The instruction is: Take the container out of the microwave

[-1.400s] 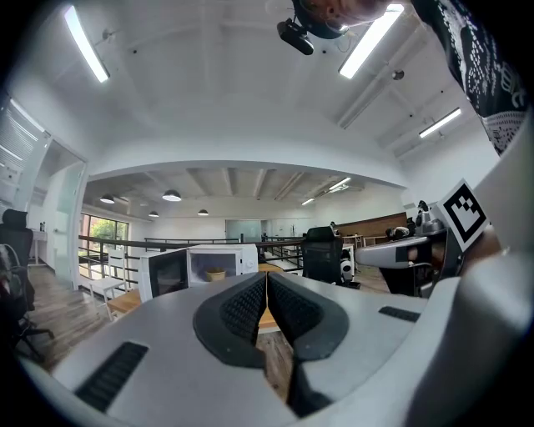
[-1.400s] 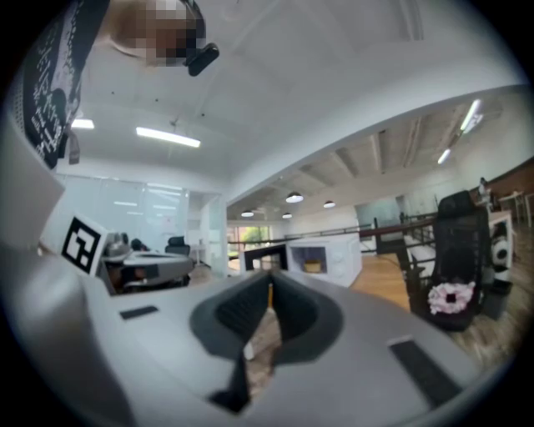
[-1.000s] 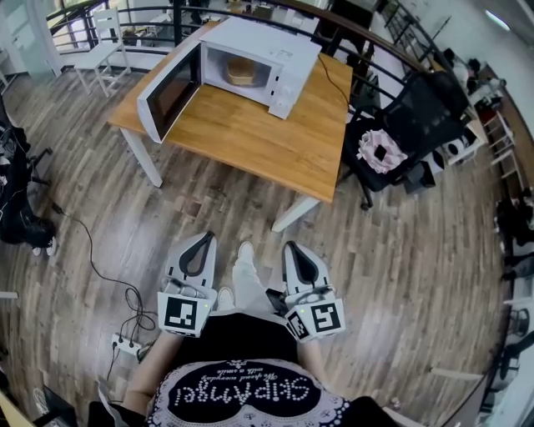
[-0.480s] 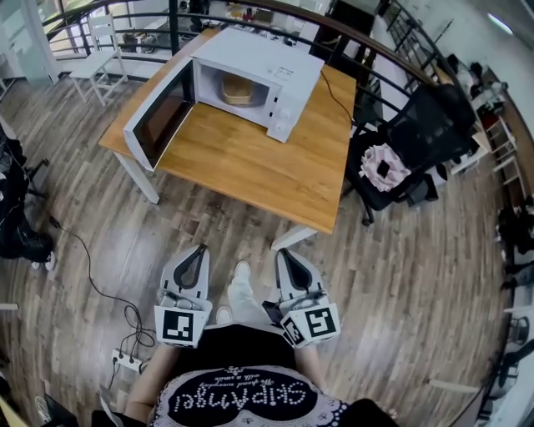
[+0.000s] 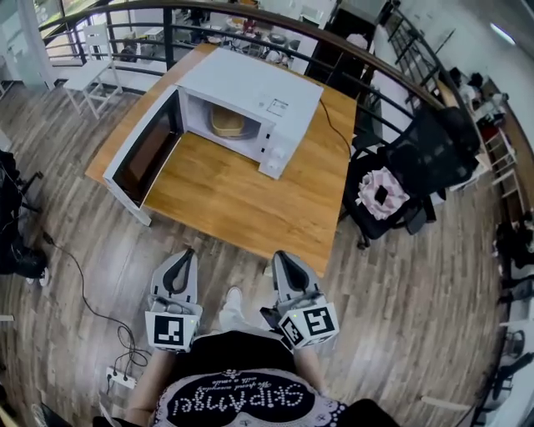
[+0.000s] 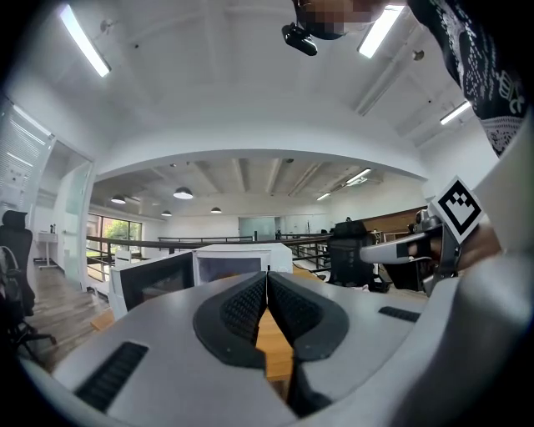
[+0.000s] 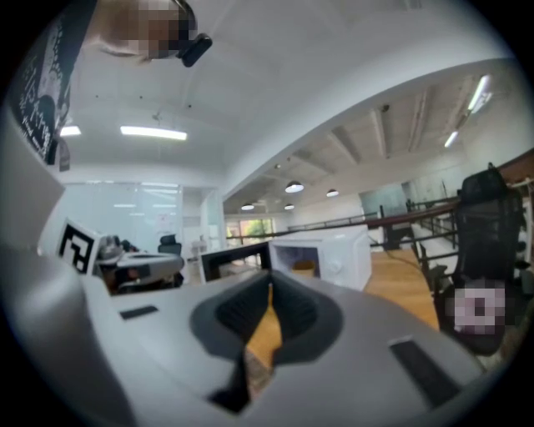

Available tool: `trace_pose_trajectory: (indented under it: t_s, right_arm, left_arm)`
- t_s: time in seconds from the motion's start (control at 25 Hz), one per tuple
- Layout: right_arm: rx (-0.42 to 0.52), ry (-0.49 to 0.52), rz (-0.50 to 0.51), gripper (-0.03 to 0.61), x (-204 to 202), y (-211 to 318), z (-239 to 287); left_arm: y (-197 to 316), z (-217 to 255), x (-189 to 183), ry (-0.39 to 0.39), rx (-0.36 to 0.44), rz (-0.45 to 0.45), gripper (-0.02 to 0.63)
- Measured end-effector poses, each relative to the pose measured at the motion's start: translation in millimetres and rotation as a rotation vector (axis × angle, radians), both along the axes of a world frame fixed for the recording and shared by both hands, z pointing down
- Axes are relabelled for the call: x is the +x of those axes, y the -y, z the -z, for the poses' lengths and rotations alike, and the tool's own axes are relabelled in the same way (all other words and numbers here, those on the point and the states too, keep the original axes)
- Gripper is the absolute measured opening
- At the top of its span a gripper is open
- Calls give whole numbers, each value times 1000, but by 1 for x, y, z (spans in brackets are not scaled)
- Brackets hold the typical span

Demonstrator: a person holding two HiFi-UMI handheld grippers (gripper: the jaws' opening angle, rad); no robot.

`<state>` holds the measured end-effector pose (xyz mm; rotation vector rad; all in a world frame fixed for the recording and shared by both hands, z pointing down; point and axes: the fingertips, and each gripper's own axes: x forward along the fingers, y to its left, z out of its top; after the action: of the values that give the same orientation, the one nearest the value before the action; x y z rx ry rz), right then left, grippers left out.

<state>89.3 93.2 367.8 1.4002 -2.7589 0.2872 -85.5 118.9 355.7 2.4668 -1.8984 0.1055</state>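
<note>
A white microwave (image 5: 250, 96) stands on the far part of a wooden table (image 5: 242, 196), its door (image 5: 142, 158) swung wide open to the left. A tan container (image 5: 227, 122) sits inside the cavity. The microwave (image 6: 242, 258) shows ahead in the left gripper view, and the container (image 7: 303, 268) shows faintly in the right gripper view. My left gripper (image 5: 181, 260) and right gripper (image 5: 279, 260) are held side by side near my body, short of the table's near edge. Both are shut with nothing between the jaws.
A black office chair (image 5: 417, 142) with a pink bundle (image 5: 380, 185) on it stands right of the table. A black railing (image 5: 275, 21) curves behind the table. A white chair (image 5: 88, 71) stands at the back left. A cable and power strip (image 5: 121, 379) lie on the floor at left.
The table and microwave have drawn closer and lower in the head view as I walked toward them. Both grippers stayed shut and side by side.
</note>
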Motion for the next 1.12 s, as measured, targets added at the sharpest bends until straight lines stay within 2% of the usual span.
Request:
trace_pose_trajectory:
  t_s: [0.32,0.6,1.12]
  right_arm:
    - [-28,-5,-17,34,19,57,-9]
    - [-29,-5,-30,34,36,87,-14]
    - [-65,-6,-42,34,46,90,-24]
  left_arm:
    - [60,-5,22,-4,-14,-31,26]
    - [94,-4,35,4,-3,-36,26]
    - [110,8,51,40,40,-67,26]
